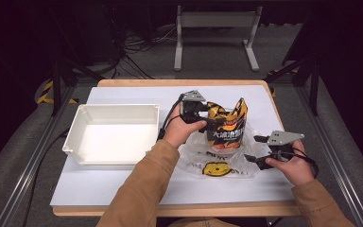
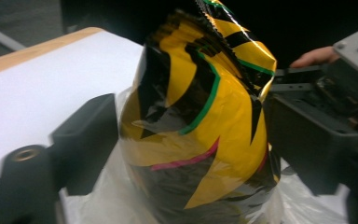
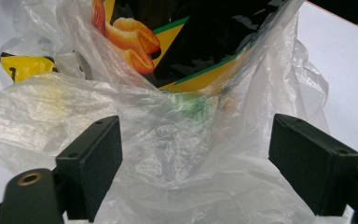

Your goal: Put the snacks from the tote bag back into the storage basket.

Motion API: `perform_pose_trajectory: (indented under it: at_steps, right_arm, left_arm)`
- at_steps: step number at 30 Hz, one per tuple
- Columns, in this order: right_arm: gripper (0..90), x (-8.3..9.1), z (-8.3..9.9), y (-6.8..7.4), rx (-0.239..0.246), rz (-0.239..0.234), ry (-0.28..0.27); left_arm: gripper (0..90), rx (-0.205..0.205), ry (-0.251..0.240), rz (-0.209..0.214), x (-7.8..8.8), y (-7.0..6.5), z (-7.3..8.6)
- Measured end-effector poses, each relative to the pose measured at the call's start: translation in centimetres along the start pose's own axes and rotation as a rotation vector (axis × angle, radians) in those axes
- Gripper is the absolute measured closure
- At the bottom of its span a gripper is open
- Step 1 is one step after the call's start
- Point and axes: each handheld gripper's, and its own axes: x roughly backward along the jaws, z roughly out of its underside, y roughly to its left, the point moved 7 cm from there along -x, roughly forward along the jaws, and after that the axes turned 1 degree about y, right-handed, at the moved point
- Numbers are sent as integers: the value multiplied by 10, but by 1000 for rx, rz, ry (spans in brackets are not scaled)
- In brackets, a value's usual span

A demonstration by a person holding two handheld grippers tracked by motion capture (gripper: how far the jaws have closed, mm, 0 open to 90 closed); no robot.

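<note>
My left claw (image 1: 211, 118) straddles the chip bag (image 1: 228, 126), jaws apart, pads just beside its sides but not clearly pressing; bag stands upright in the plastic bag (image 1: 217, 163), near the tabletop's (image 1: 123, 184) right edge; right claw (image 1: 257, 150) open, nothing gripped.

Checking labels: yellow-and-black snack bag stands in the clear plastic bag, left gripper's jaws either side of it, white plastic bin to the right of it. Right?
Not quite. In the high view the white plastic bin sits left of the yellow-and-black snack bag, not right. The clear plastic bag and left gripper are as stated.
</note>
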Motion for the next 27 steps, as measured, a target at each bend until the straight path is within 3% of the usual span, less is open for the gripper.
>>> perform_pose_trajectory:
  at_steps: [2, 3, 7, 15, 22, 27]
  right_arm:
    - [179, 0, 0, 0, 0, -2, 1]
    - [179, -1, 1, 1, -4, -4, 3]
    - [183, -1, 1, 1, -3, -5, 4]
    - [187, -4, 2, 2, 3, -6, 15]
    - [188, -4, 3, 2, 2, -8, 18]
    - [189, -4, 3, 2, 2, -8, 18]
  left_arm:
    - [241, -7, 5, -4, 0, -1, 0]
    - [322, -17, 9, -10, 1, -1, 1]
    - [494, -25, 6, 4, 4, -3, 2]
    - [772, 14, -27, 63, 8, -7, 3]
    - [818, 44, -51, 73, 9, -14, 0]
    - [837, 43, -65, 83, 12, -23, -4]
